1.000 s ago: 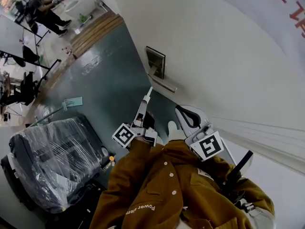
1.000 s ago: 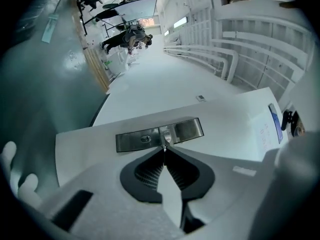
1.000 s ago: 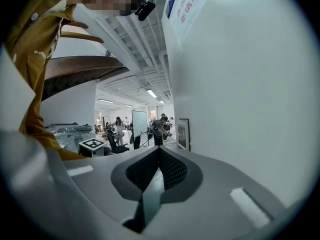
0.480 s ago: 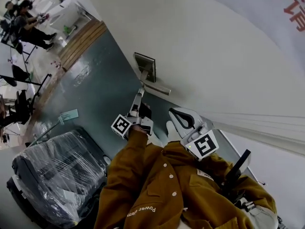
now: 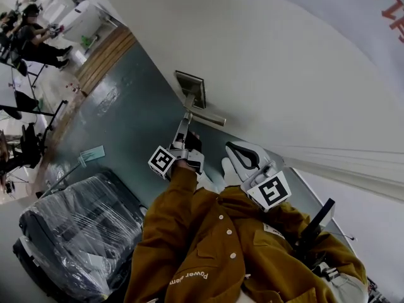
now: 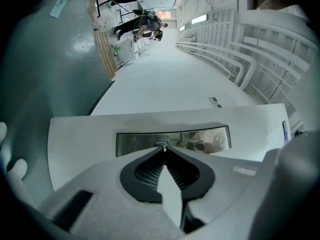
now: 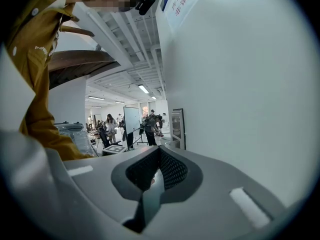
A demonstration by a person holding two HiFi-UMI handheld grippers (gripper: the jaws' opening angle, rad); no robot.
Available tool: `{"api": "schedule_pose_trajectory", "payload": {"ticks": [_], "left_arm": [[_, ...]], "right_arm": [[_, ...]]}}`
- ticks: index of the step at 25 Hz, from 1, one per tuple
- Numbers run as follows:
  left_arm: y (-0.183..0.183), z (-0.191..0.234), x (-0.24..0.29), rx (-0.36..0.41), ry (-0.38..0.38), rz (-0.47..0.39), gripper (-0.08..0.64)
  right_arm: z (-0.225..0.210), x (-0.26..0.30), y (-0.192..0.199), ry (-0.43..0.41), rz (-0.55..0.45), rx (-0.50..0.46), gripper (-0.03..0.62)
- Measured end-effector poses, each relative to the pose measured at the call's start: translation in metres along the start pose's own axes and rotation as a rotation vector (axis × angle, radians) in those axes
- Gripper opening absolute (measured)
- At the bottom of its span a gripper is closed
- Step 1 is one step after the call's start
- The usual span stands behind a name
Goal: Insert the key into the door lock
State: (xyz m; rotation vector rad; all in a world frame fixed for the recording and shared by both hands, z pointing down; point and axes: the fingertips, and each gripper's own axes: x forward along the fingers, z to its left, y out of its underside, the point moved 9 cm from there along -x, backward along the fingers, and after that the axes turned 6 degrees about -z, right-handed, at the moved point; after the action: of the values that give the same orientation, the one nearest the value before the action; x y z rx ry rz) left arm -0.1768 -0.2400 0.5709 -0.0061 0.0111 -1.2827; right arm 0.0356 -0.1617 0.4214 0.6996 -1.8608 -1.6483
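Left gripper view: left hand-held gripper (image 6: 164, 154) pinches key (image 6: 163, 148), tip at keyhole (image 6: 160, 144) in lock plate (image 6: 205, 139). Insertion step; next needs straight, aligned push. Right hand-held gripper (image 7: 159, 156) closed, empty, short of lock plate.

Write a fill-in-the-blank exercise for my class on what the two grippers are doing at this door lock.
1. The left gripper is shut on a thin metal ____.
2. Of the two grippers, the ____ one is nearer the lock plate.
3. The right gripper is shut and holds ____.
Missing words: key; left; nothing.
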Motion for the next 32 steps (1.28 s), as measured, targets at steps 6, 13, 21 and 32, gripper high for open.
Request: {"api": "schedule_pose_trajectory", "payload": {"ticks": [6, 13, 21, 32], "left_arm": [[0.002, 0.003, 0.002, -0.022, 0.011, 0.003, 0.025], [0.003, 0.003, 0.002, -0.026, 0.018, 0.006, 0.025], [0.002, 0.005, 0.002, -0.032, 0.014, 0.005, 0.025], [0.001, 0.015, 0.028, -0.086, 0.013, 0.032, 0.026]], "right_arm": [[-0.001, 0.001, 0.005, -0.008, 0.039, 0.014, 0.006], [-0.001, 0.003, 0.003, -0.022, 0.037, 0.013, 0.006], [0.0, 0.005, 0.005, -0.038, 0.047, 0.01, 0.006], [0.005, 0.003, 0.0, -0.047, 0.048, -0.001, 0.006]]}}
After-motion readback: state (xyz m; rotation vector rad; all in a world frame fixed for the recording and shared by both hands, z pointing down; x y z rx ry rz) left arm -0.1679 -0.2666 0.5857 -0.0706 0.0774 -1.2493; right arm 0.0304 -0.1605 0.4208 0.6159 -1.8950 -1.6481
